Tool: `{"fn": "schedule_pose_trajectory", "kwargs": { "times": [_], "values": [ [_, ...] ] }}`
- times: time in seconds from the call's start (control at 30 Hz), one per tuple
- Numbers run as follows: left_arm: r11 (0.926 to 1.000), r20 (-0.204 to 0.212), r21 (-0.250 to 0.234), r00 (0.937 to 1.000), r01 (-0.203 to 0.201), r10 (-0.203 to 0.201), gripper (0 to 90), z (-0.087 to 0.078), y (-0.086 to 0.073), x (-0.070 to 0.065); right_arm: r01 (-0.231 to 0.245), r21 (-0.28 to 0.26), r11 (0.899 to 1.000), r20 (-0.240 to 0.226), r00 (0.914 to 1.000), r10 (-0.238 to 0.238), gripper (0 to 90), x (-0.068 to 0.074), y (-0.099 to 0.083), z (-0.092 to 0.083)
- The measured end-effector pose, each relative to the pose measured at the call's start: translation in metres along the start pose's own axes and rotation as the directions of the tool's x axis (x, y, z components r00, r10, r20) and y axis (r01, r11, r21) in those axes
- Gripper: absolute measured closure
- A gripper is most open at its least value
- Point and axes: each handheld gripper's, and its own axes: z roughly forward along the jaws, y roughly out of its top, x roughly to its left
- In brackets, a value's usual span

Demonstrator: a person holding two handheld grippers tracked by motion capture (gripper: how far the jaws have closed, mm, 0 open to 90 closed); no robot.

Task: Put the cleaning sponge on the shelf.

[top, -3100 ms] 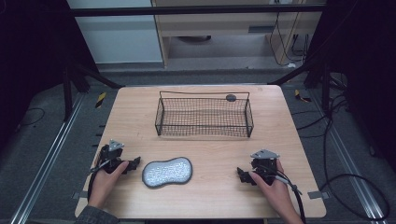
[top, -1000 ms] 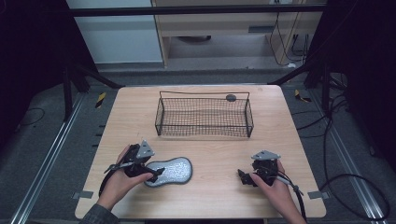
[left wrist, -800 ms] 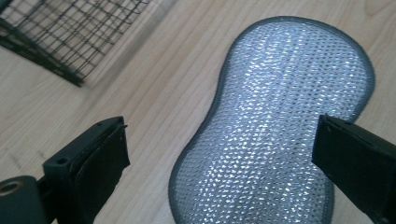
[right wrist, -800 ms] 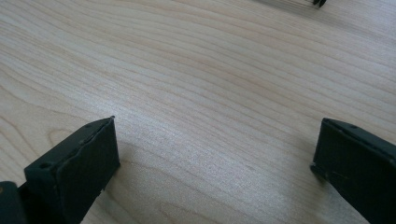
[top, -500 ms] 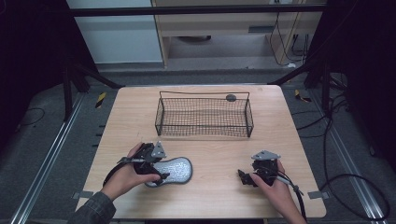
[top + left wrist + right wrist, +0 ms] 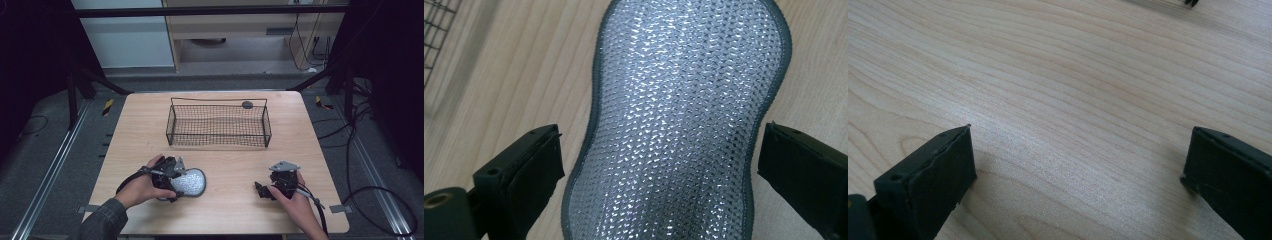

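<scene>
A silver, glittery scouring sponge (image 6: 192, 182) (image 6: 684, 115) with a dark grey rim lies flat on the wooden table (image 6: 225, 165), near its front left. My left gripper (image 6: 175, 183) (image 6: 659, 150) is lowered over the sponge's left end, pointing right. It is open, with one black jaw on each long side of the sponge and small gaps showing between pads and rim. My right gripper (image 6: 261, 190) (image 6: 1078, 155) rests at the front right, open over bare wood with nothing between its jaws.
A black wire basket (image 6: 170, 125) stands at the middle of the table toward the back. A small dark round object (image 6: 247, 104) lies just behind its far rim. Bare wood separates the sponge from my right gripper.
My left hand has moved right from the table's front left onto the sponge, and its jaws now straddle the sponge's end. The right hand has stayed still.
</scene>
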Motion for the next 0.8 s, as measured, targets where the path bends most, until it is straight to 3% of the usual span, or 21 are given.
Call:
{"fn": "schedule_pose_trajectory", "kwargs": {
  "times": [0.47,0.8],
  "values": [
    [0.9995,0.052,0.031,0.9986,0.005,-0.006,3.0,0.015,0.003,0.003,-0.006,0.003,1.0,-0.005,1.0,0.006,0.4,0.0,0.0,0.0],
    [0.9994,0.062,0.033,0.998,0.012,-0.014,0.0,0.023,0.005,0.006,0.0,0.005,1.0,-0.005,1.0,0.0,0.4,0.0,0.0,-0.001]
  ]
}}
